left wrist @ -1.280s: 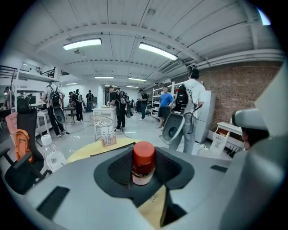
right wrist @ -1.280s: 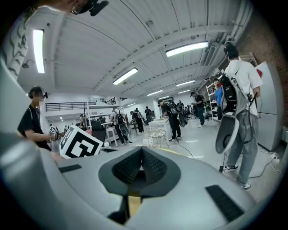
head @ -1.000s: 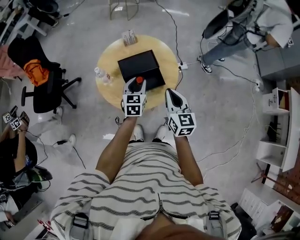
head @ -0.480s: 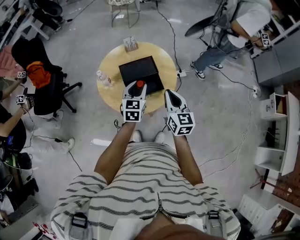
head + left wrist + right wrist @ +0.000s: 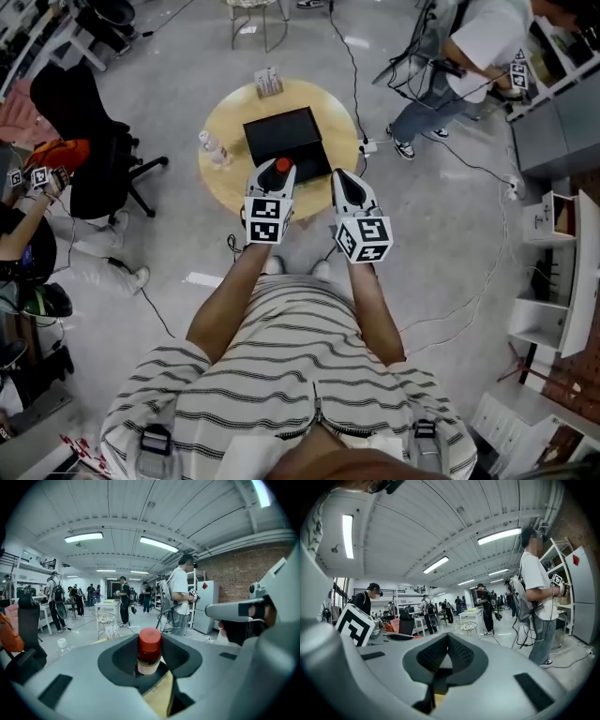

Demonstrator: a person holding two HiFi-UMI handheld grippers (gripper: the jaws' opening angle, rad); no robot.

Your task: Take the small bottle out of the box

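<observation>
We hold the small red-capped bottle with a pale label (image 5: 149, 651) pinched between the fingers of the left gripper (image 5: 275, 180). It sits lifted at the near edge of the black rectangular box (image 5: 286, 141), over the round wooden surface (image 5: 214, 180). It looks light and rigid, and its smooth body is probably slippery. We judge the best hold to be low on the body under the cap, where the notched pads cradle it. The right gripper (image 5: 442, 660) has its fingers pressed together on nothing. A clear plastic water bottle (image 5: 210, 150) stands left of the box. Around us lie a grey concrete floor (image 5: 450, 234) with trailing cables (image 5: 487, 272), a black office chair (image 5: 89, 141), and other people working.
</observation>
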